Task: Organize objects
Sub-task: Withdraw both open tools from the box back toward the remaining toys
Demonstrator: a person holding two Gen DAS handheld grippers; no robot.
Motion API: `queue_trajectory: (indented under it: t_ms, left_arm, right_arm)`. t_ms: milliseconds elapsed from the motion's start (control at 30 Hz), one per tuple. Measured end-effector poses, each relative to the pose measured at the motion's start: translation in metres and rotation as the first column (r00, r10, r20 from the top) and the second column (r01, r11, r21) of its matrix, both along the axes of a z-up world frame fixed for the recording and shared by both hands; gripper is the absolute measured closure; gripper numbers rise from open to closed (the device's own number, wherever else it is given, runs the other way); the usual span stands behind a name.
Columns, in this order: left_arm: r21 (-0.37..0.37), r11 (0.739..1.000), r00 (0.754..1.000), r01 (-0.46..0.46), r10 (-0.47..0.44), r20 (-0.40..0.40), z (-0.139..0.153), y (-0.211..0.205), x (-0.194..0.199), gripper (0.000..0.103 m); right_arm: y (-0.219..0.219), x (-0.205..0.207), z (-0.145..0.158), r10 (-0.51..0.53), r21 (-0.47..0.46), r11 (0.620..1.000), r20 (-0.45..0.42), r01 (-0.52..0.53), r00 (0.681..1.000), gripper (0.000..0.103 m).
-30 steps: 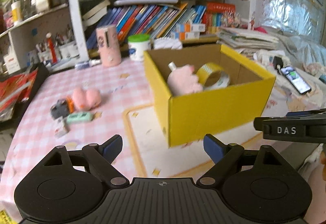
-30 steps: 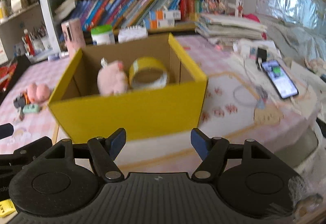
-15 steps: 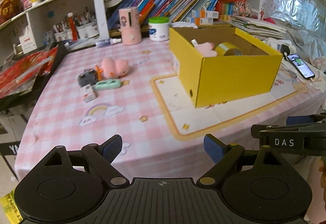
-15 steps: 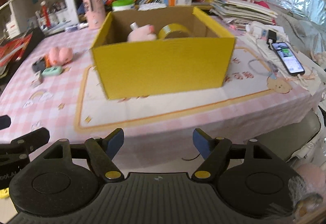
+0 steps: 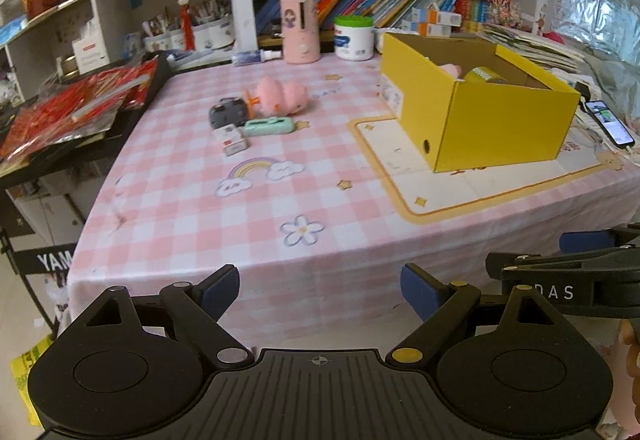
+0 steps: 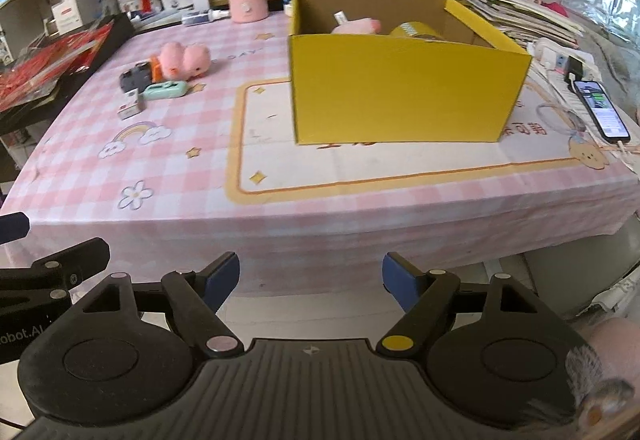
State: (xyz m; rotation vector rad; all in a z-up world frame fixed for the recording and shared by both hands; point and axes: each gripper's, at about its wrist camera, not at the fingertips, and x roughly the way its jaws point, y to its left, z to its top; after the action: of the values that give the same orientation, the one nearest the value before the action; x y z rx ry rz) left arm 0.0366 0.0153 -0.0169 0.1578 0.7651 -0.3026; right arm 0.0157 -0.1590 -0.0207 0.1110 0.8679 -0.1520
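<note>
We see left gripper (image 5: 320, 290) and right gripper (image 6: 310, 276) spread wide, empty, lower frame. Yellow box (image 6: 400, 96) upper right; pink plush (image 5: 282, 96) upper centre.

Both wrist views off the table's (image 5: 320, 200) near edge, facing shelves, seemingly low

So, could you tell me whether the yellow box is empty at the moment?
Not empty: the yellow box holds a pink plush toy and a tape roll.
</note>
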Motion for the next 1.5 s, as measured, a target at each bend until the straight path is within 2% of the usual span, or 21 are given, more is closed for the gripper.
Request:
queue_trajectory:
  t_ms: [400,1033,1500]
  left_arm:
    - [-0.003,0.999,0.999,-0.052,0.052,0.006,0.001,0.033,-0.007,0.013]
    - [-0.021,0.995,0.993,-0.097,0.098,0.063,0.013,0.067,-0.011,0.013]
    - [-0.024,0.990,0.989,-0.141,0.142,0.039,0.006,0.075,0.003,0.013]
  right_arm:
    - [0.038,0.000,-0.001,0.067,0.003,0.998,-0.001,-0.067,0.998,0.024]
    - [0.076,0.008,0.011,0.136,-0.014,0.991,0.043,-0.136,0.990,0.024]
    - [0.087,0.025,0.006,0.183,-0.016,0.983,0.031,-0.182,0.983,0.023]
